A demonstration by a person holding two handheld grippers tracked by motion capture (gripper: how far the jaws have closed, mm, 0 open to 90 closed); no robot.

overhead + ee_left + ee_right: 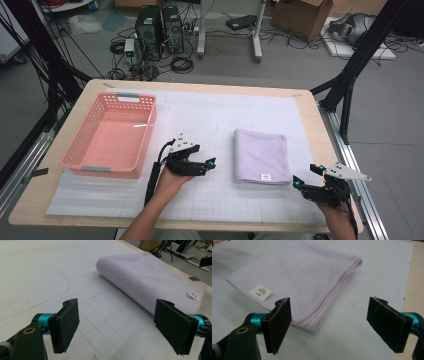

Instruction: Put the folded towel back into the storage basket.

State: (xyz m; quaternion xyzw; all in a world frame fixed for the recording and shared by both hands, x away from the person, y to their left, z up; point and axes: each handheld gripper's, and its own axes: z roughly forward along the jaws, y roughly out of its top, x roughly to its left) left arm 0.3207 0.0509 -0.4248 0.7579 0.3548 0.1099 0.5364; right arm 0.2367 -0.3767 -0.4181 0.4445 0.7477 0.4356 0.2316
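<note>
High view: nearest the table's front edge, the right gripper (306, 176) and the left gripper (212, 163) rest low over a white gridded mat (215, 195), each with flat black fingers (65, 323) spread wide and holding nothing. Between them lies the folded lilac towel (262, 155), a soft, napped square with a rounded fold on its left side, stitched layered edges on its right, and a small white label (265, 176) at its near corner. The right gripper sits just off that corner. Farther left stands a rectangular salmon plastic basket (80, 142) with perforated walls. The wooden table (310, 107) has rounded corners.
</note>
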